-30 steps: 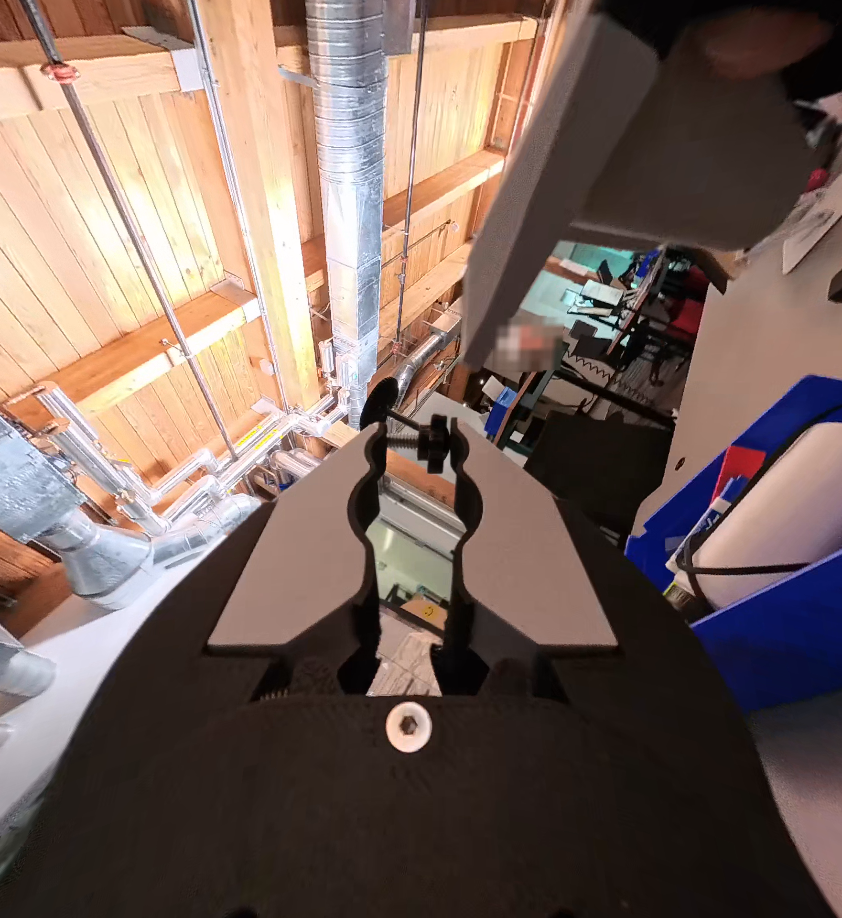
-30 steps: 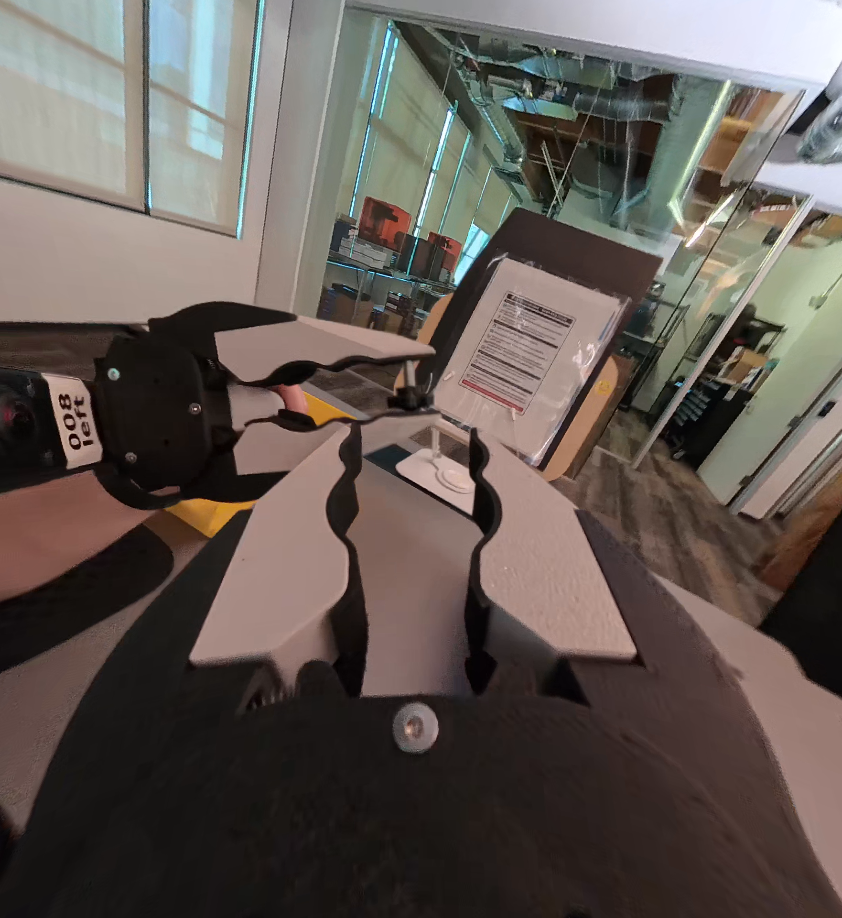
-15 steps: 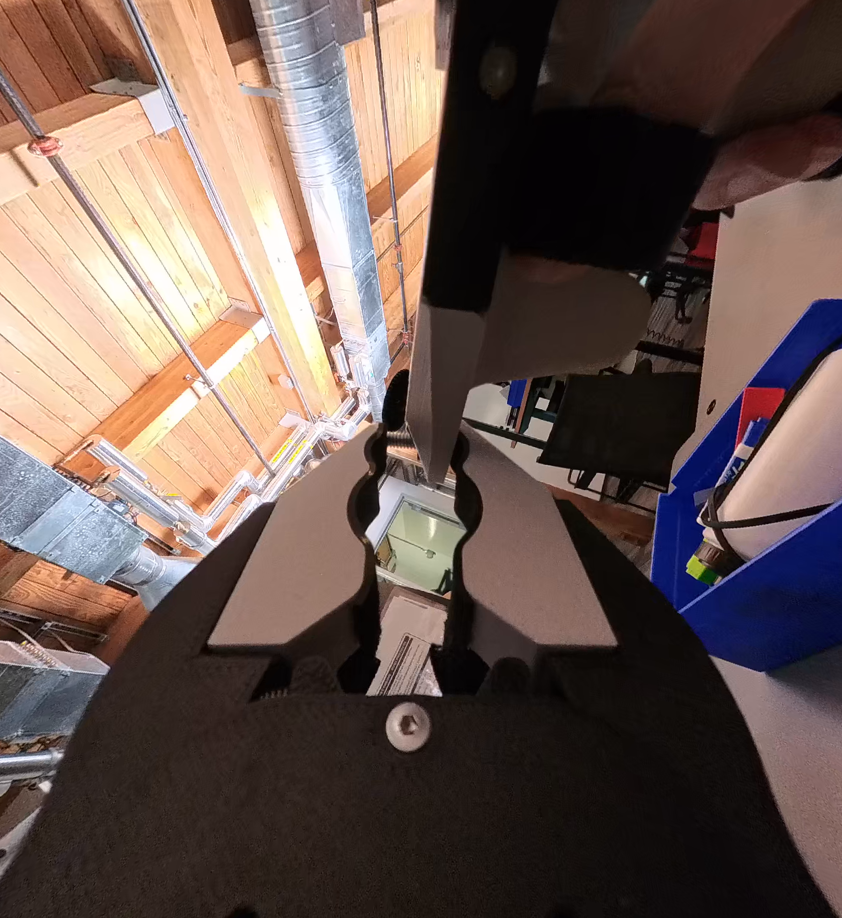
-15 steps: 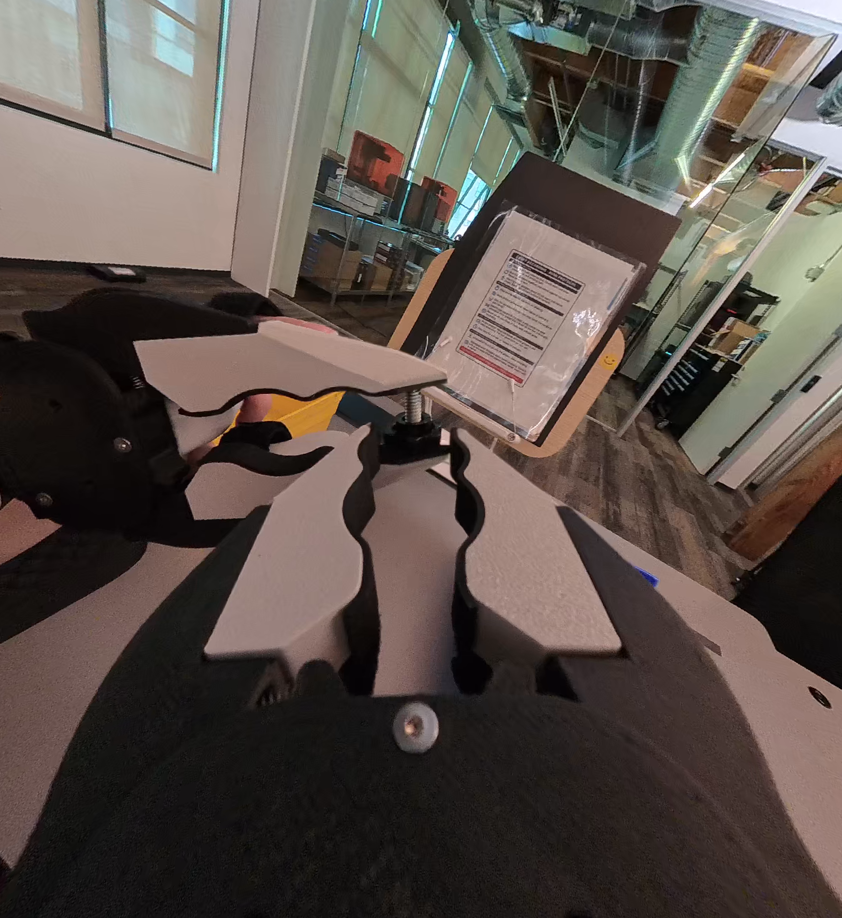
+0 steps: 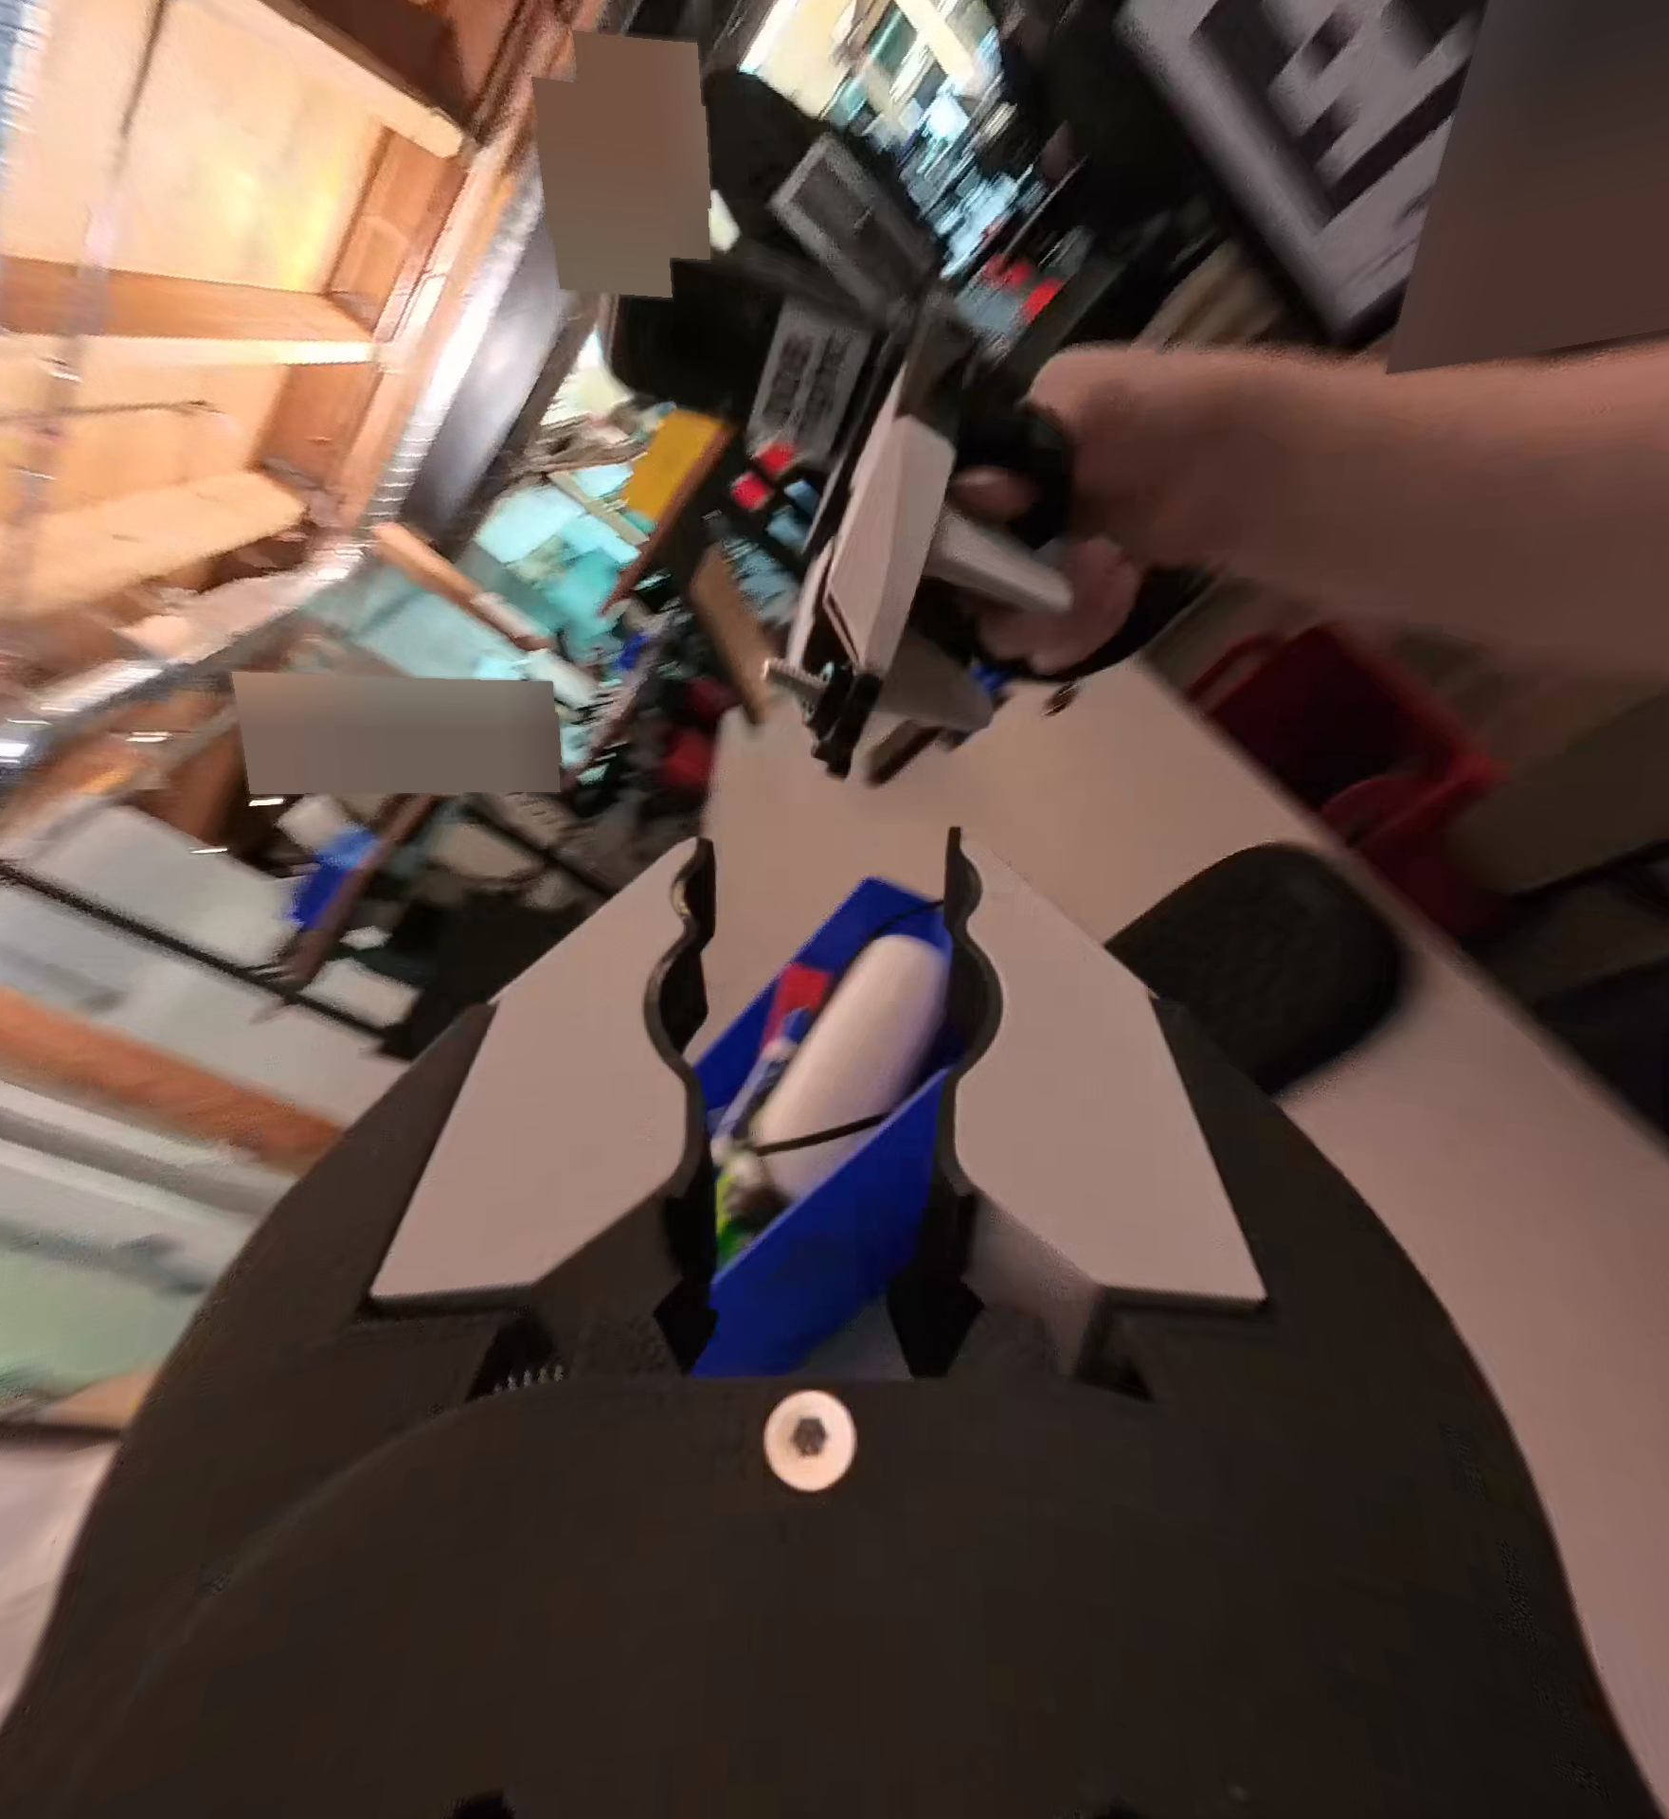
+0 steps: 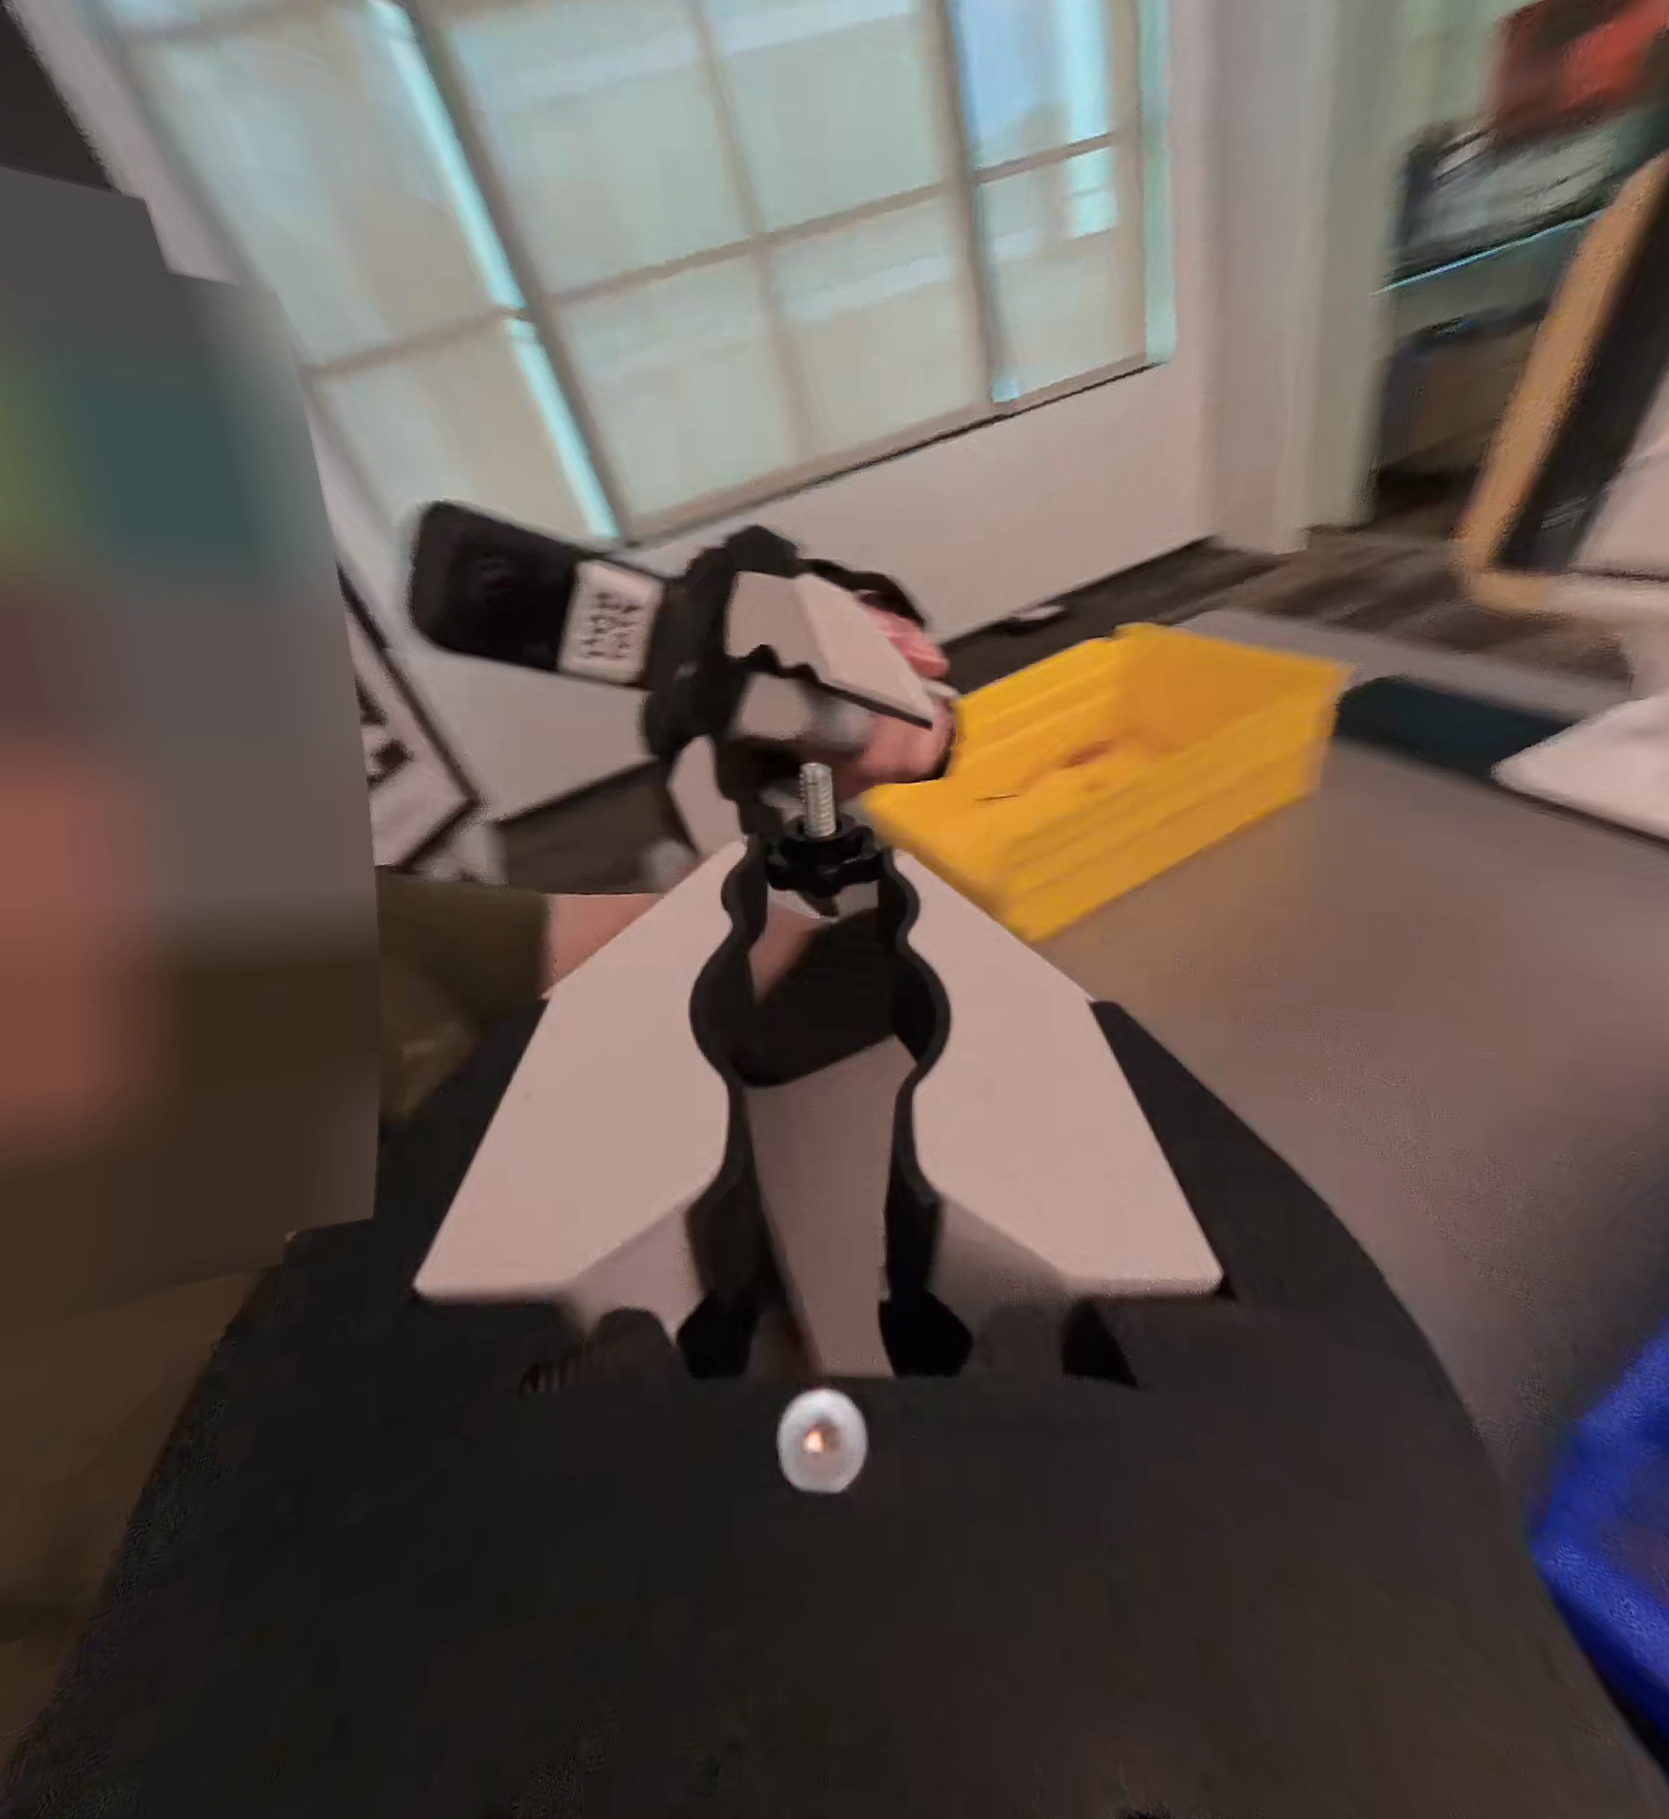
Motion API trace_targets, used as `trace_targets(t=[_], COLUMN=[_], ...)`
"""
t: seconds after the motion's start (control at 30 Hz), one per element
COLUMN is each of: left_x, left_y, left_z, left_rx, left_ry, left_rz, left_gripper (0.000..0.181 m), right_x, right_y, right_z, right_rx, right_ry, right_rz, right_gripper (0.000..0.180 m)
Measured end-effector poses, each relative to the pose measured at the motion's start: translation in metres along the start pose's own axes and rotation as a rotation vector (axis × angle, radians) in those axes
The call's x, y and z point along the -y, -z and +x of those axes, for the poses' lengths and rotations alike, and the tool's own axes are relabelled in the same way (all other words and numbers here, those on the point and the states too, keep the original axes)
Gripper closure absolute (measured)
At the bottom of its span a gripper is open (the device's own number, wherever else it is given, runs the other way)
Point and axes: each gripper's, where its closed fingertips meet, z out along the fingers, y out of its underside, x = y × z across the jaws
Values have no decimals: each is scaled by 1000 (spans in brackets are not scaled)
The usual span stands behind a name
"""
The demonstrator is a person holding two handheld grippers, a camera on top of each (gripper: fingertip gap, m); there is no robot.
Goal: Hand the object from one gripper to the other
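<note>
The object is a small black knob with a silver threaded screw (image 6: 816, 848). My right gripper (image 6: 816, 871) is shut on the knob at its fingertips, with the screw pointing up. The knob and screw also show in the left wrist view (image 5: 816, 689), held at the tips of the distant right gripper (image 5: 860, 679), which a hand grips. My left gripper (image 5: 828, 854) is open and empty, pulled back from the object. In the right wrist view the left gripper (image 6: 895, 704) sits just behind and above the screw, apart from it.
A blue bin (image 5: 811, 1250) with a white roll stands on the grey table (image 5: 1401, 1280) under my left gripper. A yellow bin (image 6: 1155, 748) sits on the table behind the screw. A black round pad (image 5: 1254, 945) lies to the right. Both views are motion-blurred. My two grippers' fingertips are within a few centimetres of each other.
The knob screw has passed from my left gripper to my right. The right gripper closed on the knob, the left opened and drew away. Both views swung down toward the table.
</note>
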Motion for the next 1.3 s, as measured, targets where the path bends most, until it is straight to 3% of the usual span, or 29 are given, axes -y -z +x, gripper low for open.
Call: trace_targets(t=[0.13, 0.2, 0.33, 0.63, 0.83, 1.07, 1.2, 1.3], left_x=[19, 22, 24, 10, 7, -3, 2, 3], left_y=[4, 2, -2, -11, -13, -13, -13, -6], left_z=[13, 6, 4, 14, 24, 28, 12, -19], left_rx=[-161, -172, -249, -298, -338, -336, -275, -158], left_ry=[234, 366, 604, 681, 659, 609, 652, 763], left_rz=[146, 182, 208, 126, 96, 28, 86, 176], left_gripper=[147, 155, 154, 163, 176, 177, 177, 177], right_x=[-13, -23, -31, -30, -39, -46, -31, -12], right_y=[7, 4, -4, -9, -13, -13, -12, -8], right_z=[-10, -7, -3, 2, 6, 13, 14, 21], right_rx=[166, 135, 66, 0, -42, -83, -103, -184], right_ry=[-124, -44, 124, 178, 222, 229, 259, 350], right_rz=[-11, -44, -92, -99, -160, -200, -112, 4], right_gripper=[159, 159, 159, 158, 158, 158, 157, 129])
